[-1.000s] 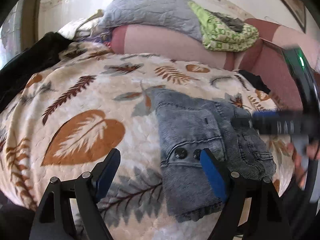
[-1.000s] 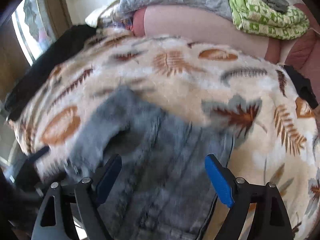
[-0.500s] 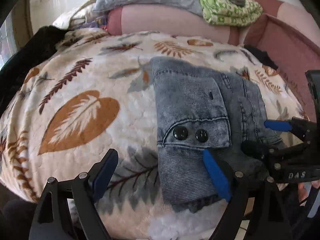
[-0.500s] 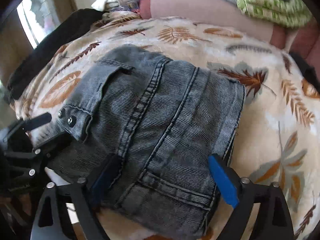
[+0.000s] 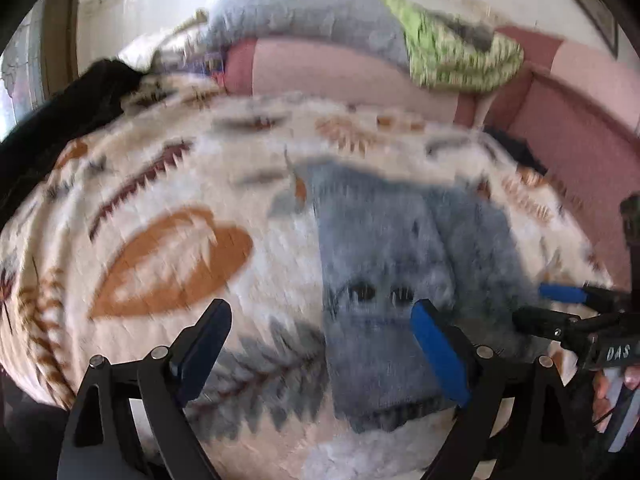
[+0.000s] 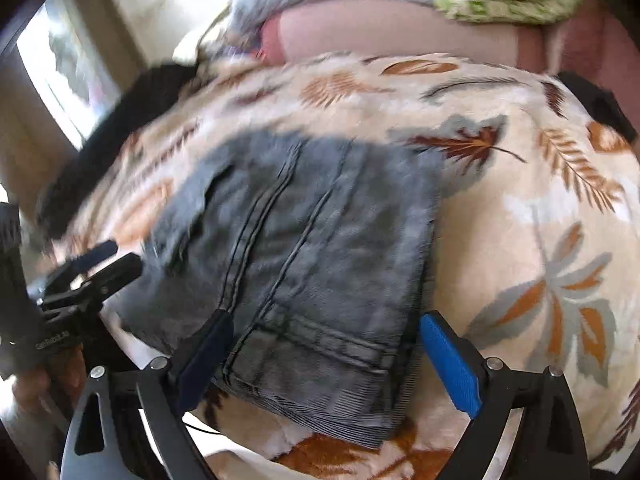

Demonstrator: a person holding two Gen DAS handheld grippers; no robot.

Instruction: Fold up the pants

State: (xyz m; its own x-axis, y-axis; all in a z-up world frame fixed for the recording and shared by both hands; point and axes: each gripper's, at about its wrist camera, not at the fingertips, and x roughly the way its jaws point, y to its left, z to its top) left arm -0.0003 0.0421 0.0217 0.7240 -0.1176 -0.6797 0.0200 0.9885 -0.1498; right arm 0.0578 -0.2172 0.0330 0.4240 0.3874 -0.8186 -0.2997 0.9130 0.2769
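Note:
The grey denim pants (image 5: 384, 264) lie folded into a compact stack on the leaf-print blanket (image 5: 168, 248), with two dark buttons showing. They also show in the right wrist view (image 6: 304, 248). My left gripper (image 5: 320, 344) is open and empty, hovering over the stack's near left edge. It appears at the left of the right wrist view (image 6: 104, 258). My right gripper (image 6: 324, 356) is open and empty, its jaws straddling the stack's near hem without holding it. It shows at the right of the left wrist view (image 5: 552, 304). Both views are motion-blurred.
A pink sofa back (image 5: 344, 76) carries a grey quilt (image 5: 312, 20) and a green patterned cloth (image 5: 460, 60). Dark clothing (image 5: 60, 116) lies at the blanket's left edge. A window (image 6: 68, 68) is at the left. The blanket's front edge drops off near both grippers.
Both grippers have drawn back a little from the folded pants, which look a bit farther off. The pants stay folded in the same place. Both grippers remain open.

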